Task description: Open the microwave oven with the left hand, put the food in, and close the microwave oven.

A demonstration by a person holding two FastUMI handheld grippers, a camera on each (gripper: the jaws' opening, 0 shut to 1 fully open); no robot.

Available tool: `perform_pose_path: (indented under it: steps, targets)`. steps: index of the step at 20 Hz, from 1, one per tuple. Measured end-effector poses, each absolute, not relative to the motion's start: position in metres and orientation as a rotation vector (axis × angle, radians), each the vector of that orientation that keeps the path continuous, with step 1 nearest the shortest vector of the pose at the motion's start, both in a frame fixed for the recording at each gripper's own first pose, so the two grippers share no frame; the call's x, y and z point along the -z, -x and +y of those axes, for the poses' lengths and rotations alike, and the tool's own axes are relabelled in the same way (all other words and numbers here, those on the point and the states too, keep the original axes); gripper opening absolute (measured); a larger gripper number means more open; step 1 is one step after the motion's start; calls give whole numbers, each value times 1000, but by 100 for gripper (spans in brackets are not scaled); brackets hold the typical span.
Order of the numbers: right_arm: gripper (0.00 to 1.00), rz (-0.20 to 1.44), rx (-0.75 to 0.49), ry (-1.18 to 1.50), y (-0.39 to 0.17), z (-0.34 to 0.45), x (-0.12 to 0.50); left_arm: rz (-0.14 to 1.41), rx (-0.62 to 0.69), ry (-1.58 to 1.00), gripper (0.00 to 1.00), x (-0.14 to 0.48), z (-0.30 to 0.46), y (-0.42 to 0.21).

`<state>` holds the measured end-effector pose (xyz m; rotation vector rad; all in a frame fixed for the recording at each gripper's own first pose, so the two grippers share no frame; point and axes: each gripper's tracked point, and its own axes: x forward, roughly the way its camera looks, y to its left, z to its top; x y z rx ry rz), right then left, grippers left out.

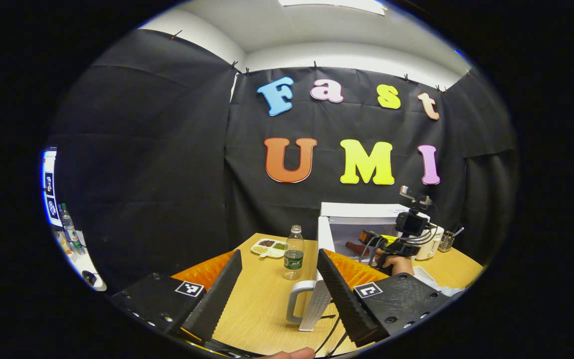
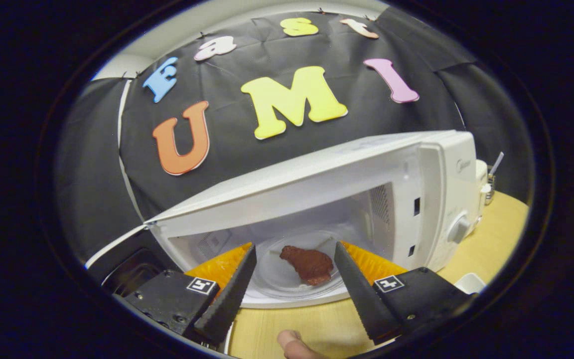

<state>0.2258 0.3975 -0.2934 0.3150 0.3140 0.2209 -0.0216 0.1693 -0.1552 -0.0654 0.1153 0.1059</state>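
Left gripper view first: the left gripper (image 1: 277, 279) sat low centre, its jaws spread wide with nothing between them. Just right of centre at the bottom, the microwave door (image 1: 312, 301) stood swung out on edge, its handle (image 1: 294, 301) facing the left finger, near it but apart. Behind it, right of centre, was the microwave (image 1: 361, 214) with its cavity open. The right gripper (image 1: 409, 234), with a hand under it, was at the mouth of the cavity at mid right. A bottle (image 1: 294, 252) stood on the table (image 1: 262, 309) at centre, a tray (image 1: 268, 247) of small foods just behind it to the left.

Over to the right gripper view: the right gripper (image 2: 292, 274) was low centre, jaws also spread and clear of everything. The food (image 2: 309, 264), a dark reddish lump, lay on the glass plate (image 2: 272, 276) inside the cavity, seen between the two fingers but touching neither. So the food looked delivered and let go. The microwave's dial (image 2: 459, 229) showed at the right, and a fingertip (image 2: 292, 341) peeked in at the bottom edge.

The step in hand looked like pulling the right gripper out, then shutting the door. To do it well, I'd say draw the right gripper straight back, level, so no finger clips the food or the cavity lip. Only once it's clear should the left gripper push the door near the handle, in one smooth swing, steering clear of the bottle.
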Motion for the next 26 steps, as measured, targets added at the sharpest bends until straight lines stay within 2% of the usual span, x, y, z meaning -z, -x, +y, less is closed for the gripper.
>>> perform_pose_path:
  steps: [3,4,5,8,9,10,12,13,14,15,18,19,20,21,22,25,26]
  targets:
    - [100,298,-258,-293,-195,370,268,155,-115,58,94,174,178,19]
    - [89,292,-264,-280,-183,359,258,156,-117,56,94,176,180,19]
    - [100,286,-276,-262,-170,348,248,149,-125,59,94,176,182,20]
    - [100,237,-306,-228,-126,310,214,146,-116,104,93,181,180,34]
    - [100,217,-299,-229,-111,296,202,140,-84,102,69,181,173,37]
    - [100,206,-285,-232,-96,279,194,144,-69,91,51,184,171,44]
    - [100,175,-280,-229,-62,255,172,131,-148,30,14,184,192,65]
    - [100,150,-280,-209,-48,242,160,107,-162,18,0,180,198,68]
    - [100,129,-281,-184,-35,228,151,104,-142,30,0,179,190,73]
    - [89,112,-276,-161,-22,215,143,106,-126,53,0,179,182,81]
    - [89,87,-267,-129,12,185,129,97,-127,61,0,184,186,87]
    - [100,80,-266,-115,21,178,128,86,-123,64,0,184,187,84]
    - [89,69,-234,-94,27,163,125,88,-122,73,0,189,188,80]
    - [89,57,-195,-73,32,148,123,94,-118,85,0,196,188,76]
    - [100,48,-177,-63,35,143,124,104,-122,92,0,204,190,71]
    - [100,62,-197,-77,49,137,128,119,-99,106,0,222,184,50]
    - [90,69,-182,-93,50,127,129,123,-96,97,0,229,183,42]
